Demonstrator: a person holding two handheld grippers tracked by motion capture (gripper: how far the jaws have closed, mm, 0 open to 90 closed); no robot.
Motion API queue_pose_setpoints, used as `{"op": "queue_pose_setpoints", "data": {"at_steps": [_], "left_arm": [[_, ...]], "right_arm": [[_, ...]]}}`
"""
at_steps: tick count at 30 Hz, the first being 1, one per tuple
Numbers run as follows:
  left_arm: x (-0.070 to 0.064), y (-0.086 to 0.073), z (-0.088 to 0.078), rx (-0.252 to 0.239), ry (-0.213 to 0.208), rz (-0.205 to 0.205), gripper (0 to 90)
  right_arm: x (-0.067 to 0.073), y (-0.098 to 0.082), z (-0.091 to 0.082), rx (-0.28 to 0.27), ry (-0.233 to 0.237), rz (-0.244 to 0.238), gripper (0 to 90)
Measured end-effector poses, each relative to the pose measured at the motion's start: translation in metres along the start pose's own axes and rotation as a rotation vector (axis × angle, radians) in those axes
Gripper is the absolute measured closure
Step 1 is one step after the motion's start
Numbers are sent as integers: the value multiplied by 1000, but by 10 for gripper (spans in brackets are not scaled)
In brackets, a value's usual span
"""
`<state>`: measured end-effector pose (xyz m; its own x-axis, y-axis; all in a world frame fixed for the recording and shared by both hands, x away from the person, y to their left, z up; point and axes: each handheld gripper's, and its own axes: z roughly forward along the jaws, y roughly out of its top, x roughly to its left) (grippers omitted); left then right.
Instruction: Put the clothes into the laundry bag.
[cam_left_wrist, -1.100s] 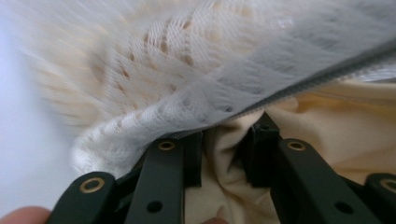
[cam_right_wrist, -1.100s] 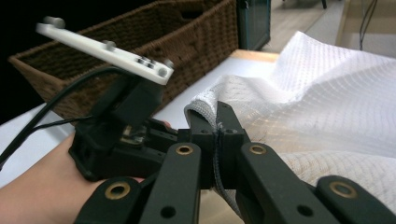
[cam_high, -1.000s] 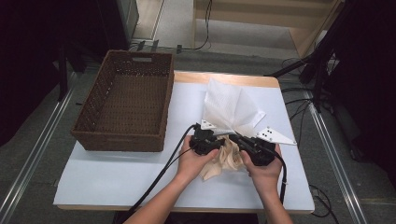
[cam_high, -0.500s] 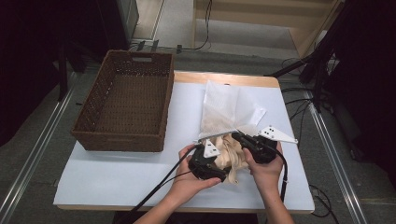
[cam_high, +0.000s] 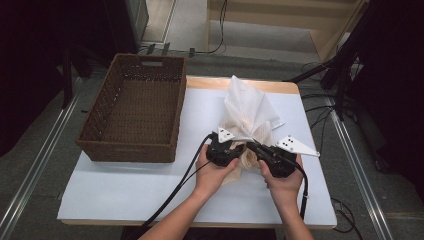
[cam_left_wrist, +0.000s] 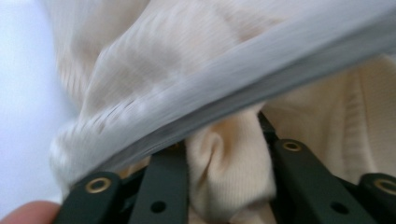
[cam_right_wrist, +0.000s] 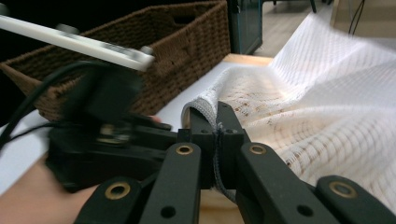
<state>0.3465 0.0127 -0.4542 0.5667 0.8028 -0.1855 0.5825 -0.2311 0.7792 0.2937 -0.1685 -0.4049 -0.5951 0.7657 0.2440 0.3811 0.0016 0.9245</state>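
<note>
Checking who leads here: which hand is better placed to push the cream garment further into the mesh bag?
Left, probably. The left gripper has a fold of the cream garment between its fingers, which have just been closing. The right gripper is shut on the mesh bag edge, holding it, so it is occupied.

Mesh bag edge motion-blurred in left gripper view; cream cloth mostly hidden behind grippers.
</note>
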Motion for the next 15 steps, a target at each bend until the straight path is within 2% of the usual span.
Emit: {"op": "queue_pose_setpoints", "data": {"at_steps": [1, 4, 6, 9, 10, 12, 15], "left_arm": [[3, -4, 8, 30, 10, -4, 716], [6, -9, 13, 42, -12, -3, 619], [0, -10, 4, 27, -34, 37, 484], [-3, -11, -7, 2, -59, 52, 362], [-6, -12, -19, -25, -69, 59, 337], [-9, -13, -31, -54, -85, 68, 282], [-16, -18, -46, -90, -116, 82, 255]], "right_arm": [[-2, -2, 2, 7, -3, 6, 895], [-6, -7, 4, 18, -6, 15, 895], [-11, -11, 7, 36, -12, 23, 895], [-14, -12, 7, 38, -21, 26, 895], [-15, -12, 7, 35, -20, 27, 895], [-16, -12, 7, 33, -23, 31, 895], [-17, -11, 7, 31, -25, 40, 895]]}}
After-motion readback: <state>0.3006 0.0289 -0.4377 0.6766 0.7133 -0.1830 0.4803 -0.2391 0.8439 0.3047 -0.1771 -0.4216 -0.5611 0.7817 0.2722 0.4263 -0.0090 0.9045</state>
